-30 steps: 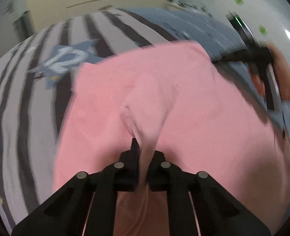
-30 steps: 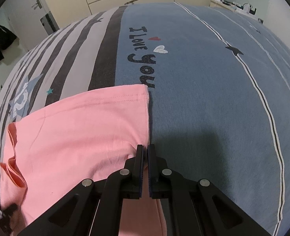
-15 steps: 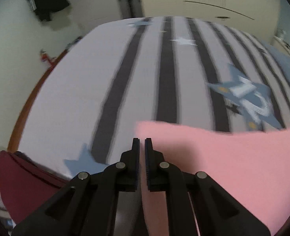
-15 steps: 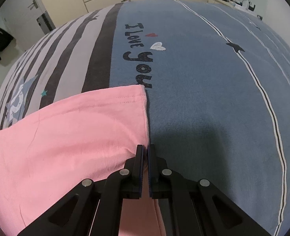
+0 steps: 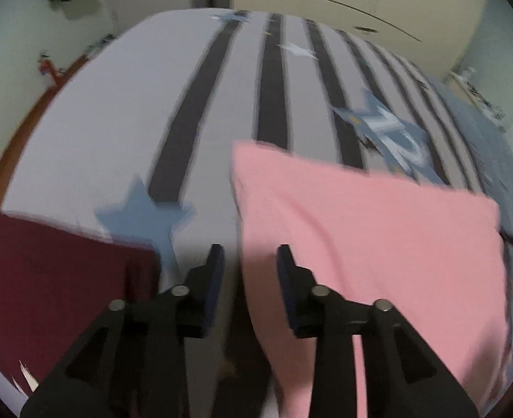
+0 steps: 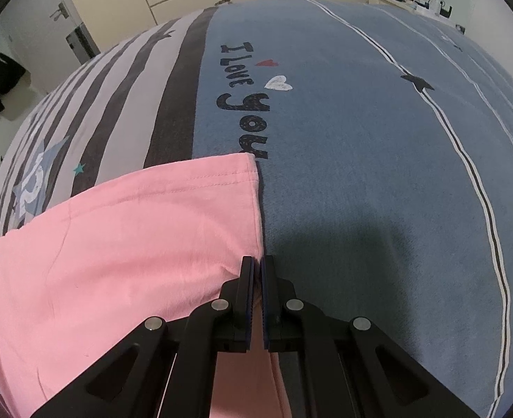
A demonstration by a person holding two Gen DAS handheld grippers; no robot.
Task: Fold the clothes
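Your left gripper [image 5: 250, 256] swung left, jaws opening off the soft pink cotton garment [image 5: 361, 230] lying lower-right on the bed; right gripper [image 6: 257, 268] stays clamped on its edge, and tugging could drag the fold askew

maroon cloth [image 5: 47, 278] cut off, blurred
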